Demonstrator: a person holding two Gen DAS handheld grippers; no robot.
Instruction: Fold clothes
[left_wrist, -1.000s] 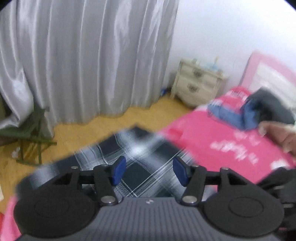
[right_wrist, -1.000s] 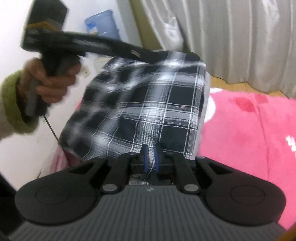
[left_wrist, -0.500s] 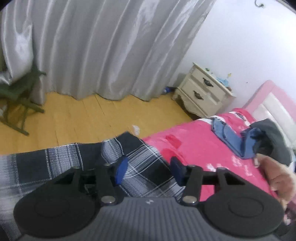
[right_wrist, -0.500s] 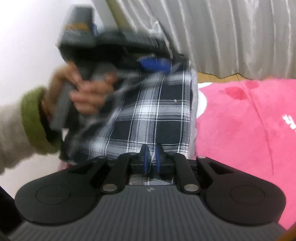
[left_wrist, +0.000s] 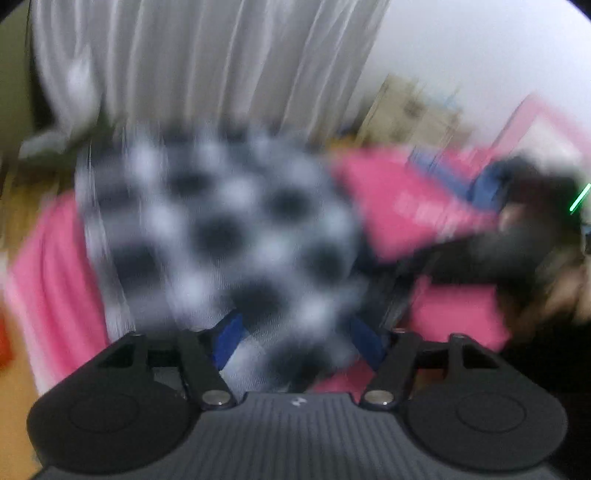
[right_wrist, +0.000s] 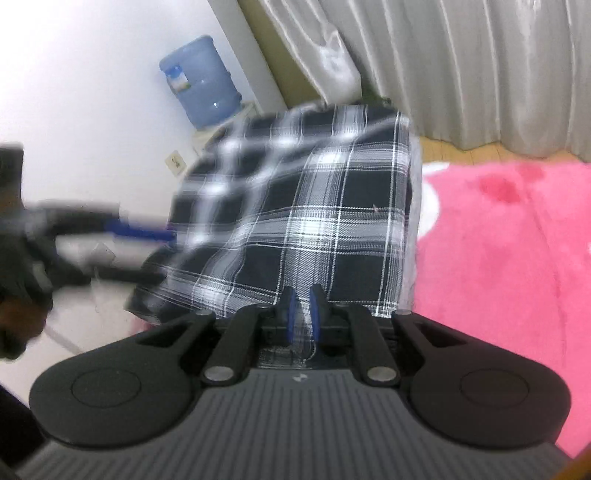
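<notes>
A black-and-white plaid garment (right_wrist: 317, 206) is held up above the pink bed (right_wrist: 509, 240). My right gripper (right_wrist: 300, 314) is shut on its near edge, with cloth pinched between the blue pads. In the left wrist view, which is badly blurred, the plaid garment (left_wrist: 221, 229) fills the middle. My left gripper (left_wrist: 295, 339) has its blue pads wide apart, with cloth in front of them. In the right wrist view the left gripper (right_wrist: 136, 230) shows as a blur at the garment's left edge; I cannot tell if it touches the cloth.
Grey curtains (right_wrist: 480, 66) hang behind the bed. A blue water bottle (right_wrist: 201, 83) stands by the white wall. A cream nightstand (left_wrist: 417, 110) and a pile of blue and dark clothes (left_wrist: 495, 181) lie at the bed's far end. Wooden floor (right_wrist: 469, 151) shows beyond the bed.
My left gripper has swung fast, down and back toward the garment's left edge, blurring its view. The garment has billowed. My right gripper keeps its grip and has barely moved.
</notes>
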